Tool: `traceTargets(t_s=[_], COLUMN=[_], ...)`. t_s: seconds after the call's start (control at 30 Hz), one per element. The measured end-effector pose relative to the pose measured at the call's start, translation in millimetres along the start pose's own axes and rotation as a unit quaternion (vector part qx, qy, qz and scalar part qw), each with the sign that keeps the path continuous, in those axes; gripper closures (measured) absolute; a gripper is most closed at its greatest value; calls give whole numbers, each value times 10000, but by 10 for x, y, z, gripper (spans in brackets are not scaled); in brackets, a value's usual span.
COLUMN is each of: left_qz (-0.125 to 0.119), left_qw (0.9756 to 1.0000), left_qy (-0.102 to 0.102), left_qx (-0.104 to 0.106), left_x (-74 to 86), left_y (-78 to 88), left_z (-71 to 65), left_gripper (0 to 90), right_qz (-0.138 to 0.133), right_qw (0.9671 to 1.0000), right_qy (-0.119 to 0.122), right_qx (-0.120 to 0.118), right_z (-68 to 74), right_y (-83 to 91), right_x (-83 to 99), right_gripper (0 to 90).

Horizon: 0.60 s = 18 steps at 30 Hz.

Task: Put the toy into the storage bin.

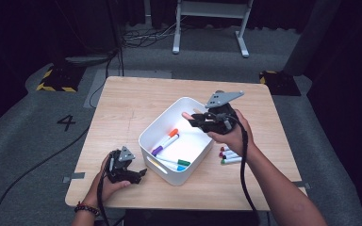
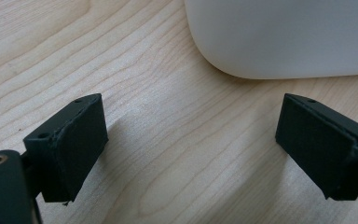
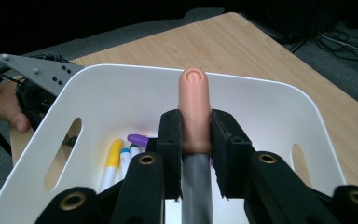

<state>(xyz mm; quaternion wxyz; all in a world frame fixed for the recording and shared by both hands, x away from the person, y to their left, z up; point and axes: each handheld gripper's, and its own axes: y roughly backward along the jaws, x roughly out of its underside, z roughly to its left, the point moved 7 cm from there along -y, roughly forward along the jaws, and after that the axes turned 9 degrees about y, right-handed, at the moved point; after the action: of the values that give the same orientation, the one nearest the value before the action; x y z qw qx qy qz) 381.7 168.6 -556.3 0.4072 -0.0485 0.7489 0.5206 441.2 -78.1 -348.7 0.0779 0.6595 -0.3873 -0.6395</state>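
Note:
My right gripper (image 1: 195, 119) (image 3: 195, 135) hangs over the white bin (image 1: 147, 133) (image 3: 279, 105), shut on a marker with a peach-coloured cap (image 3: 194, 105) (image 1: 187, 115) and a grey body. The marker's cap points over the bin's inside. Several markers (image 1: 168, 140) (image 3: 113, 161) lie on the bin's floor, among them an orange-capped one, a purple one and a green one. My left gripper (image 1: 143, 173) (image 2: 193, 140) rests on the wooden table (image 1: 122, 108) at the bin's near left corner (image 2: 279, 42), open with nothing between its pads.
Three more markers (image 1: 230, 154) lie on the table right of the bin, beside my right forearm. The table's near edge is close behind the left hand. Beyond the table lie grey floor, cables and a white stand's feet (image 1: 209, 28).

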Motion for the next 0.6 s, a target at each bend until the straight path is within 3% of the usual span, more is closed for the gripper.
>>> traceTargets(t_s=[0.07,0.4,0.6], left_qz=[0,3,3], left_qw=[10000,10000,10000], left_qy=[8,3,-1], left_qx=[8,9,19], left_x=[-1,-2,-1], left_y=[0,-2,-3], left_z=[-1,0,-2], left_gripper=[90,90,90], right_qz=[101,525,945], right_qw=[9999,9985,9952], right_qy=[15,96,182], right_qx=[-24,-142,-177], right_z=[2,66,219], right_y=[-137,-463,-617], right_x=[-32,-44,-24], right_gripper=[747,748,747])
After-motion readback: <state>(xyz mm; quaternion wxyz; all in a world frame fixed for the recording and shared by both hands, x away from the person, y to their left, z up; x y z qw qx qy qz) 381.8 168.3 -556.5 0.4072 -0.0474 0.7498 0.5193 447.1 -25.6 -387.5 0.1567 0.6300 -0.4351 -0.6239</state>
